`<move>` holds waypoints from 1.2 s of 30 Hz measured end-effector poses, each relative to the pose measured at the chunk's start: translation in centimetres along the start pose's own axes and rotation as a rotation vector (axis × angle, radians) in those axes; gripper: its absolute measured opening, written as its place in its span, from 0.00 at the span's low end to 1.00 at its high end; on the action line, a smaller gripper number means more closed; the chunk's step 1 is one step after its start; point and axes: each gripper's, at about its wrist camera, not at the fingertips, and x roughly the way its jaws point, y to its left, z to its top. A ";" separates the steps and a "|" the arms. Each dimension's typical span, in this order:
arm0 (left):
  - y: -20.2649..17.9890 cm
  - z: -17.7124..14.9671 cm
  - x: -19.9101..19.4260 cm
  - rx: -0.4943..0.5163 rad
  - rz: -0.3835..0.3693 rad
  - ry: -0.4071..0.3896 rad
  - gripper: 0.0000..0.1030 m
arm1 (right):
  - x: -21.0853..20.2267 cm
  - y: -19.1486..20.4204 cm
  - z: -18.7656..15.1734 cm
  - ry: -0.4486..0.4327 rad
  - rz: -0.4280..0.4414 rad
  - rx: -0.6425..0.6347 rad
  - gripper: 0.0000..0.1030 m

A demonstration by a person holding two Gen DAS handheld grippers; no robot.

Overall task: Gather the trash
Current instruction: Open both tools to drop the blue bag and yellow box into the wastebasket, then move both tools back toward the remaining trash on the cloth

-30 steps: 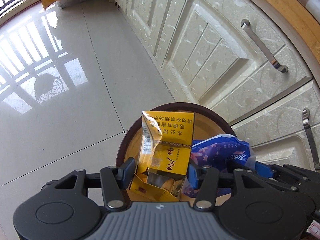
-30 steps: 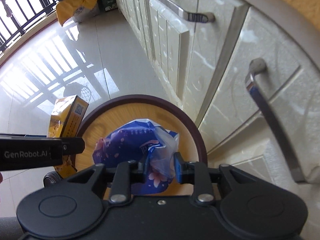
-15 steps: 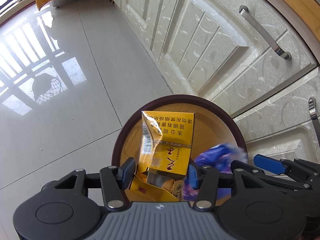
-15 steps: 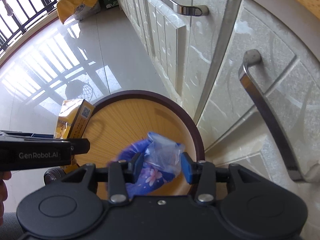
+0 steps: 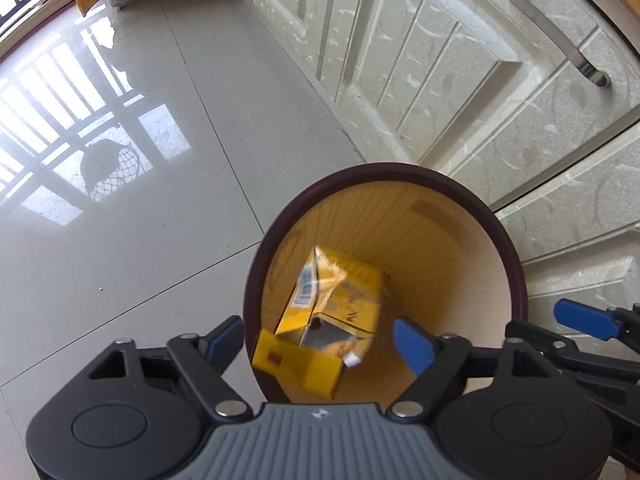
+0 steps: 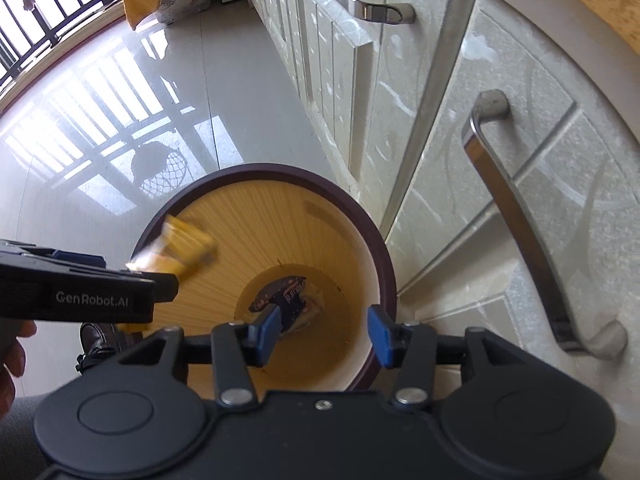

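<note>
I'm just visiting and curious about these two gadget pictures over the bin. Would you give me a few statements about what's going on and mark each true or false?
1. The yellow carton is pinched firmly in the left gripper. False: its jaws have just been opening and the carton hangs loose between them, over the bin's mouth.
2. The waste bin stands beside the cream cabinet doors. True.
3. The right gripper holds a blue wrapper. False: its jaws have just been opening and nothing is between them; the blue wrapper lies at the bin's bottom.
4. The bin has a dark rim and a wood-look inside. True.
5. The bin's lid is shut. False: no lid shows; its mouth is open.
</note>
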 end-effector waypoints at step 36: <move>2.6 -5.1 -8.3 0.022 0.083 -0.108 1.00 | -9.0 -0.2 -3.3 -0.115 -0.001 -0.029 1.00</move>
